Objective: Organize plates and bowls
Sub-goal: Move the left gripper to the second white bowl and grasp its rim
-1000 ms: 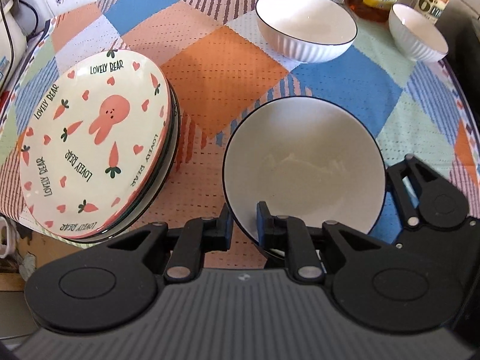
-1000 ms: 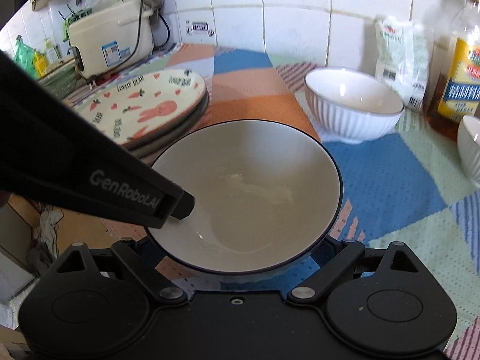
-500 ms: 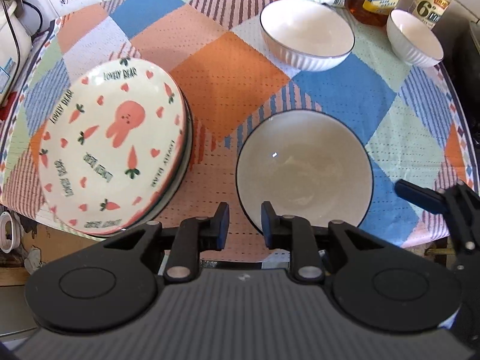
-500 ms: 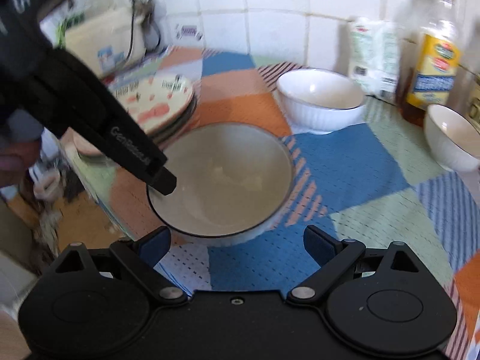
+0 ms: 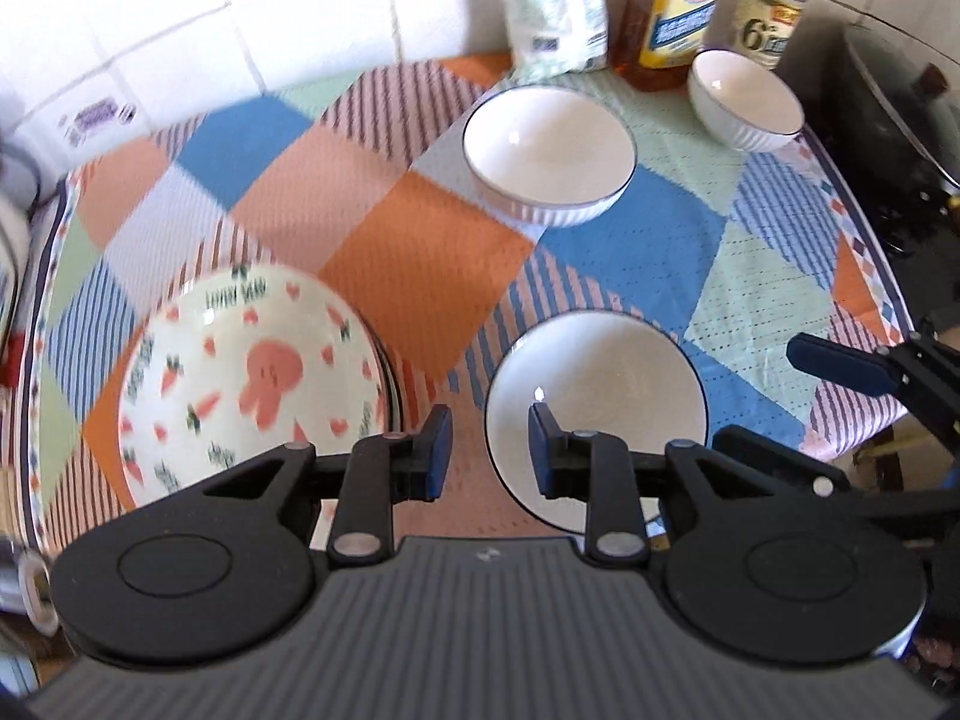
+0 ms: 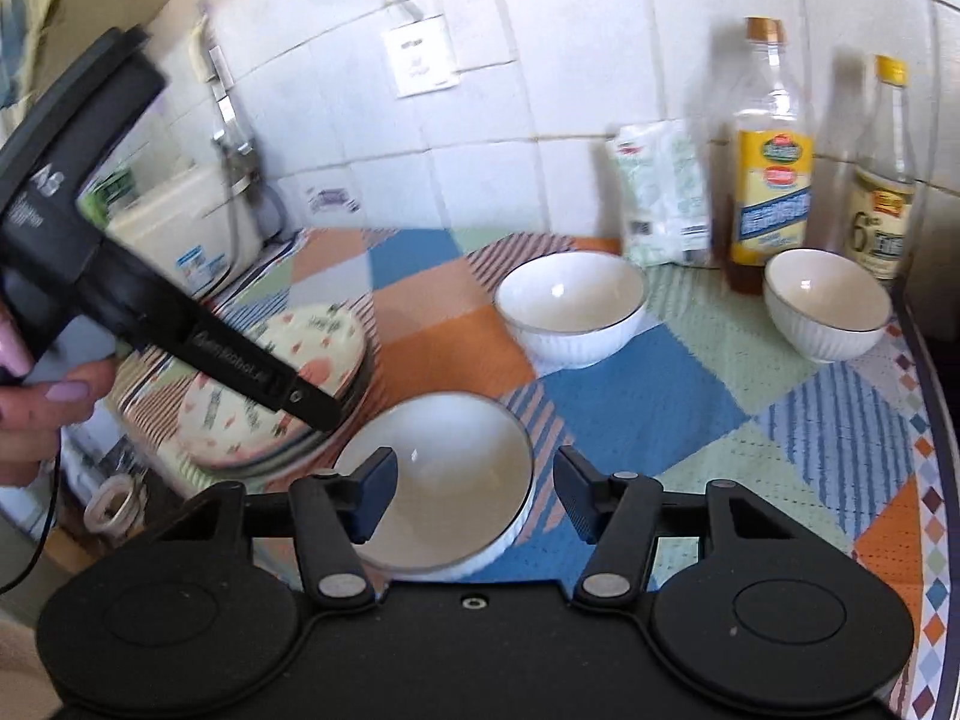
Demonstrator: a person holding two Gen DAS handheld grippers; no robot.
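Observation:
A large white bowl with a dark rim sits on the patchwork cloth near the front edge; it also shows in the right wrist view. A stack of bunny-print plates lies to its left, also in the right wrist view. A ribbed white bowl stands behind, and a smaller one at the far right. My left gripper is open and empty, raised above the large bowl's near-left rim. My right gripper is open and empty, raised above the same bowl.
A white bag and two bottles stand against the tiled wall. A rice cooker sits at the back left. A dark stove borders the cloth on the right. The counter's front edge is just below the large bowl.
My left gripper has let go of the large bowl's rim and opened wider. Both grippers have risen and pulled back from the bowl, which stays on the cloth.

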